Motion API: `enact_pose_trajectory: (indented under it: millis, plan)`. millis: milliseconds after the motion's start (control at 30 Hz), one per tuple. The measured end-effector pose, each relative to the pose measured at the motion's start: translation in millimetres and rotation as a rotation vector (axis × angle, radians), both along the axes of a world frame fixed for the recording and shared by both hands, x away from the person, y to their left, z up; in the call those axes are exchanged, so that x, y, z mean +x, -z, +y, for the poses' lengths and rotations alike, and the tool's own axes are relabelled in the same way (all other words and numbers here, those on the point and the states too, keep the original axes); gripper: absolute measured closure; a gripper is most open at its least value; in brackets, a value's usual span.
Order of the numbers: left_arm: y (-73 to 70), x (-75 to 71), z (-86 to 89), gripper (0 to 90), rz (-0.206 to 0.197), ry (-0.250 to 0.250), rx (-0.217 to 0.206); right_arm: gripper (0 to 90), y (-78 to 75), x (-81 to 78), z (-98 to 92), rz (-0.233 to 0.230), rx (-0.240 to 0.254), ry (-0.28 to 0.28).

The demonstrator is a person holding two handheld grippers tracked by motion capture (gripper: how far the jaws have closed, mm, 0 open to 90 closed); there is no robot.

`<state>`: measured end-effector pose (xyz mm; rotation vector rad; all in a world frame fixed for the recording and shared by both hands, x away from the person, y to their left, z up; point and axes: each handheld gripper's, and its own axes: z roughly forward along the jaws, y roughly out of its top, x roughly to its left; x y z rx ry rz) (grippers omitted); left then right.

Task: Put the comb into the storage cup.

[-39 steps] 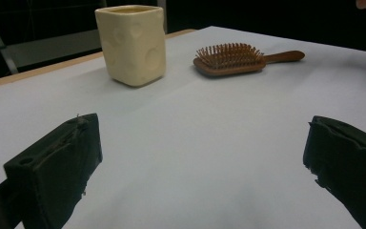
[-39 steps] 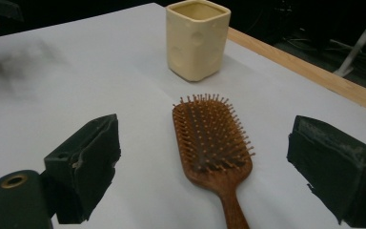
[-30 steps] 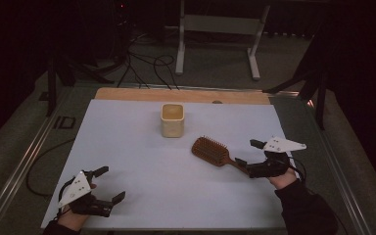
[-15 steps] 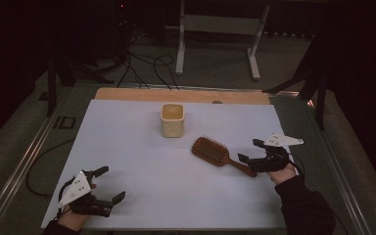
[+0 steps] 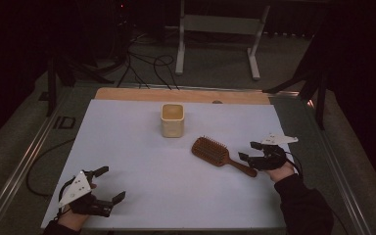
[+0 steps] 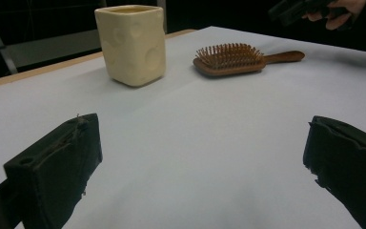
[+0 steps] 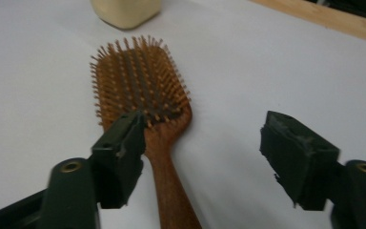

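R gripper [image 5: 250,155] had dropped toward the hairbrush [image 5: 218,153] handle, jaws closing but not gripping yet, handle between them. Brush lay at 4 o'clock of cup [image 5: 172,120], open sheet around. L gripper [image 5: 110,184] sat wide, 7 o'clock near edge.

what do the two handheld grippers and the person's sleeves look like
Both are black two-jaw tools. The left gripper and right gripper each carry a pale grey three-cornered plate on top. Their black pads are blocky with rough, worn edges. The right arm wears a dark sleeve.
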<state>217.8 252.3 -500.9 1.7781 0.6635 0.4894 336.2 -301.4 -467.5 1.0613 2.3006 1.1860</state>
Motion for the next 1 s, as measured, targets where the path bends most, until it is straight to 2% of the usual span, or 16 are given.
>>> enact_pose_trajectory:
  millis: [33,67,233,267,300,333,400,533,667,700,867,1000]
  plan:
    - [0.0,0.0,0.0,0.0,0.0,0.0,0.0,31.5,0.0,0.0,0.0,0.0,0.0,0.0]
    - [0.0,0.1,0.0,0.1,0.001,0.0,-0.001,35.9,3.7,1.2,-0.4,0.007,-0.01,0.009]
    - [0.1,0.1,-0.1,0.0,0.002,0.001,-0.002,46.9,9.1,3.1,-2.3,0.022,-0.037,0.029]
    - [0.1,0.1,-0.1,0.0,0.002,0.001,-0.002,46.9,9.1,3.1,-2.3,0.022,-0.037,0.029]
    - [0.2,0.2,0.0,0.0,0.003,0.002,-0.002,50.0,10.1,3.4,-3.1,0.026,-0.046,0.031]
    - [0.2,0.3,0.0,0.0,0.003,0.001,-0.001,57.0,12.5,3.3,-3.4,0.039,-0.06,0.047]
    - [0.2,0.4,0.0,0.0,0.003,0.002,-0.002,63.6,14.9,3.9,-4.3,0.036,-0.083,0.046]
    - [0.4,0.4,-0.3,0.1,0.005,0.004,0.0,74.3,19.7,4.1,-4.9,0.051,-0.109,0.044]
    - [0.4,0.6,-0.1,0.1,0.005,0.003,-0.002,80.0,23.1,4.3,-4.6,0.062,-0.136,0.037]
    - [0.5,0.7,-0.1,0.0,0.006,0.004,-0.003,86.3,25.5,4.4,-4.3,0.064,-0.155,0.033]
    - [0.5,0.8,0.0,0.1,0.006,0.005,-0.004,90.0,30.4,2.9,-2.9,0.084,-0.201,0.012]
    - [0.6,0.9,-0.2,0.1,0.006,0.006,-0.004,90.0,33.9,1.3,-3.3,0.097,-0.206,0.006]
